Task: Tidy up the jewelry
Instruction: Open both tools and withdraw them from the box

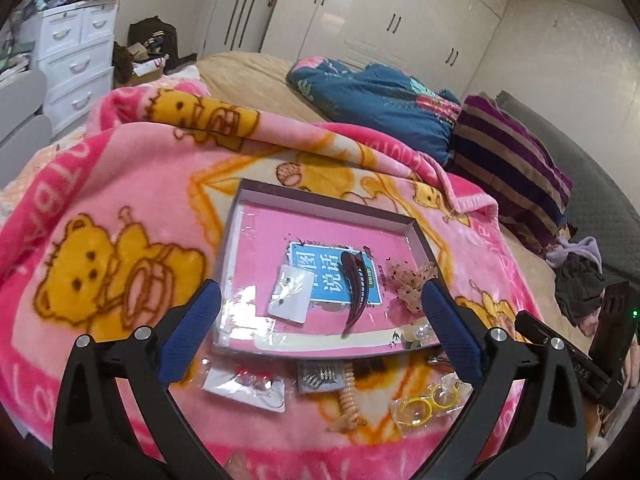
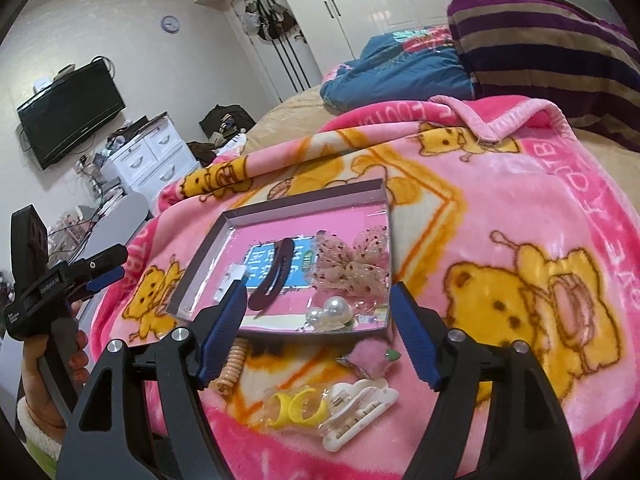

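A shallow box tray [image 1: 320,196] with a pink lining lies on the bear blanket. In it are a dark brown hair clip [image 1: 354,292], an earring card [image 1: 290,294], a lace bow [image 2: 352,268] and a pearl piece [image 2: 330,312]. In front of the tray lie an earring packet [image 1: 246,388], a hairpin packet [image 1: 320,376], a peach spiral hair tie [image 1: 350,400], bagged yellow rings [image 2: 296,406], a white claw clip [image 2: 360,408] and a pink fuzzy clip [image 2: 366,360]. My left gripper [image 1: 320,296] hovers open over the tray's near edge. My right gripper [image 2: 320,300] is open too, holding nothing.
The pink bear blanket [image 2: 500,208] covers a bed. A striped pillow [image 2: 540,48] and a blue quilt [image 1: 380,100] lie behind it. White drawers [image 1: 76,52] and a wall TV [image 2: 72,112] stand to the left, with wardrobes [image 1: 380,12] at the back. A hand [image 2: 48,376] holds the left gripper.
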Demonstrator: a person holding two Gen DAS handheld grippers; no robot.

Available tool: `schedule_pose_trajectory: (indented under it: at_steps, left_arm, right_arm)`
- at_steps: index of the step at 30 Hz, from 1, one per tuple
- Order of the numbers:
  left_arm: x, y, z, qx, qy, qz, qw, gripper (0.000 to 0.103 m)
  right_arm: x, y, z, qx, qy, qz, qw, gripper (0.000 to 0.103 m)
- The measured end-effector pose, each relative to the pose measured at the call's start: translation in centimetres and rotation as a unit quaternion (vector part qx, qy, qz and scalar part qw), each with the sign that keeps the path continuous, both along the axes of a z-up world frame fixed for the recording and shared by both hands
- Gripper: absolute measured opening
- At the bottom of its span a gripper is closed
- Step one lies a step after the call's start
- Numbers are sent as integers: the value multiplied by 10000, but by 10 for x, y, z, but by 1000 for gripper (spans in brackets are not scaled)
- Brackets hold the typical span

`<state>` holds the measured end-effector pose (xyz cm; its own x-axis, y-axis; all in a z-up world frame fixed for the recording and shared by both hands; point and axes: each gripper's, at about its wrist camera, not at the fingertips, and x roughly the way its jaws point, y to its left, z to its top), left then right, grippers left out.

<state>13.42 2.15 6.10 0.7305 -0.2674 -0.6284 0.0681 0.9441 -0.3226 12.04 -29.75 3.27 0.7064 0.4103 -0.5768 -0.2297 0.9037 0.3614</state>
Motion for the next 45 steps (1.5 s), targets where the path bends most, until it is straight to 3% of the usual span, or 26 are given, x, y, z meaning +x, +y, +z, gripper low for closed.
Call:
schedule_pose_trajectory:
  at_steps: [26,45]
  left_arm:
    - [-58,25,4,-12,18,378,9993,94]
    - [-70,13,-14,241,287,261,9990,94]
  right_arm:
    - [-36,6,20,16,-208,362,9991,73]
    - [-64,16,7,-53,-41,635,9980,73]
